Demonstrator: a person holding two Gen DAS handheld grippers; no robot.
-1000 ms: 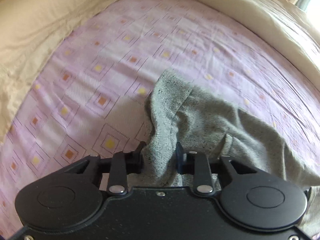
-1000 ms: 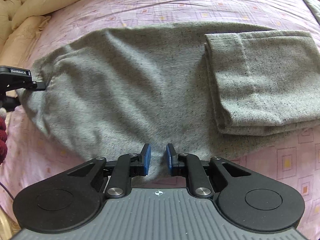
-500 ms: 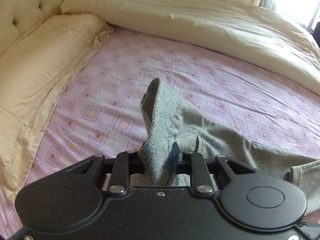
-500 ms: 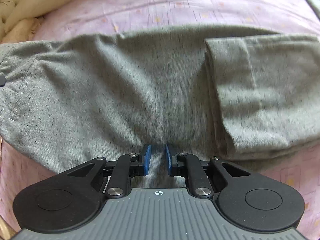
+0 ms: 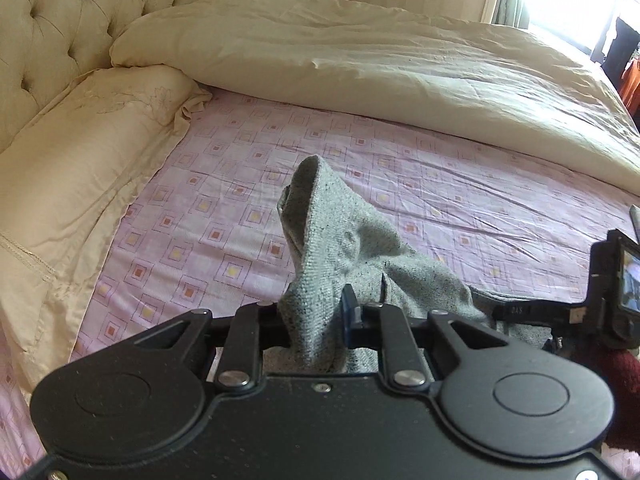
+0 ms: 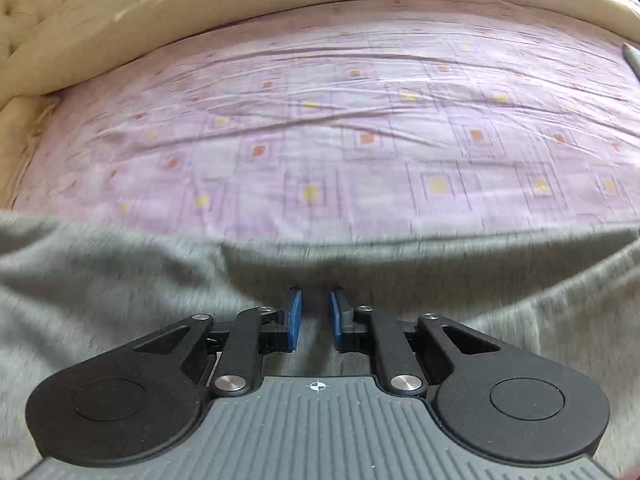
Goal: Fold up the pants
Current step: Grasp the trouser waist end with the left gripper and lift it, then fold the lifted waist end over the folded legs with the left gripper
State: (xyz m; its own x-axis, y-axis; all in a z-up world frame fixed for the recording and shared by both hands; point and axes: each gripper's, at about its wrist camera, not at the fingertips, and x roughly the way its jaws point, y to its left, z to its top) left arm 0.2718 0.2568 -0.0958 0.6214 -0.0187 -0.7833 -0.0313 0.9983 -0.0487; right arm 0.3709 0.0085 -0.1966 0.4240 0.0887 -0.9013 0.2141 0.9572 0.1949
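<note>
With left gripper (image 5: 316,316) fingers clamped on grey pants (image 5: 344,256), fabric peaks toward 12 o'clock above pink bedsheet (image 5: 224,216). Right gripper (image 6: 316,316) fingers nearly together, pinching pants edge (image 6: 120,280); blurred. Right gripper visible at 3 o'clock in left view. Cream duvet (image 5: 380,52) beyond, pillow (image 5: 68,168) 10 o'clock.

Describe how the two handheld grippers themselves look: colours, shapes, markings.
The left gripper has a smooth speckled black body with two round discs, black linkage arms and silver pivot screws. The right gripper is black too, but has a ribbed grey top plate with a white crosshair mark and blue pads on its fingers.
</note>
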